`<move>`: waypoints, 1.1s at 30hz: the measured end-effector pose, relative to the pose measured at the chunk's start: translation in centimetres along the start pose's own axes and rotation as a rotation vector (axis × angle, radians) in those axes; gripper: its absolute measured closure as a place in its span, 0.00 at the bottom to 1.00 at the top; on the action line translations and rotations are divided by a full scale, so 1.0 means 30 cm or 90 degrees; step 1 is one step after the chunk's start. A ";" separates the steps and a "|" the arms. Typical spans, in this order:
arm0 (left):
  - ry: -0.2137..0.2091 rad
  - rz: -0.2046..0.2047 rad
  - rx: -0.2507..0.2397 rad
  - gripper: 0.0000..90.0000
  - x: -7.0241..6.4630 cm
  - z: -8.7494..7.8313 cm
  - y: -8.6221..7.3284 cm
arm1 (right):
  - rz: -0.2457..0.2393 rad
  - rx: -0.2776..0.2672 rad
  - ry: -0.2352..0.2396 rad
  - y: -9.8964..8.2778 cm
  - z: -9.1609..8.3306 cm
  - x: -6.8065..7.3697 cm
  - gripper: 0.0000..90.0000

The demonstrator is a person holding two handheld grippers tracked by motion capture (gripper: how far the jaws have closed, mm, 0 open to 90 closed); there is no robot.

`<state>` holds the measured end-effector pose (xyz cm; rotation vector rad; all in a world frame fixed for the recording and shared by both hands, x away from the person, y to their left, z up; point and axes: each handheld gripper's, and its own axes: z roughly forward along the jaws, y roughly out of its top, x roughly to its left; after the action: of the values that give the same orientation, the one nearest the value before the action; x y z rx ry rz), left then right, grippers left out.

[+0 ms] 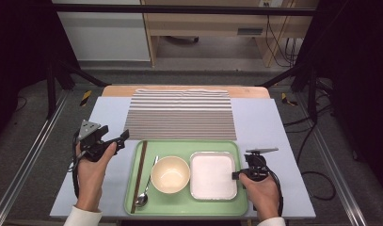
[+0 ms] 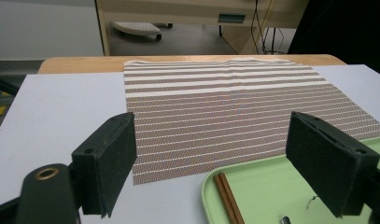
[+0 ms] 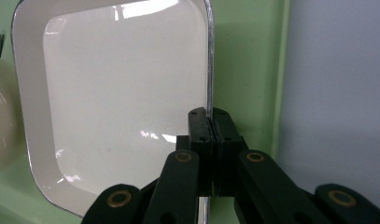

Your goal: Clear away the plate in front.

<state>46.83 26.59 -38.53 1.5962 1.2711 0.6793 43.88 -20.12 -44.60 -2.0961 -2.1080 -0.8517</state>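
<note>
The square white plate with a thin metallic rim sits in the lower right of the high view, in the right part of a pale green plastic tray, and the right gripper has its jaws closed on the plate's right rim; in the right gripper view the black pads meet with that rim edge running between them, probably the firmest hold for lifting a shallow, glossy dish. The plate's inside looks smooth and reflective, with rounded corners and low sloping walls. Just left of it stands a round cream bowl, matte and empty, then a shiny metal spoon and a pair of dark brown chopsticks lying lengthwise near the tray's left edge. Above the tray, a woven placemat striped brown and white lies flat on the pale blue table cover, likely where the dishes are meant to go. The left gripper hovers at centre left, its jaws wide apart and empty, pointing toward the mat.
</note>
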 end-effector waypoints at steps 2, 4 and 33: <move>0.000 0.000 0.002 0.18 0.001 0.001 -0.001 | 0.001 0.006 0.002 0.000 0.002 -0.005 0.98; 0.001 0.000 0.002 0.18 0.002 0.002 -0.002 | 0.007 0.011 0.002 0.000 0.005 -0.008 0.98; 0.002 0.003 0.010 0.18 -0.003 0.014 -0.010 | 0.074 -0.016 0.016 -0.045 0.022 -0.024 0.97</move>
<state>47.04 26.38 -38.95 1.6119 1.2791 0.6758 42.91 -20.42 -45.89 -2.1833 -1.9521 -0.8892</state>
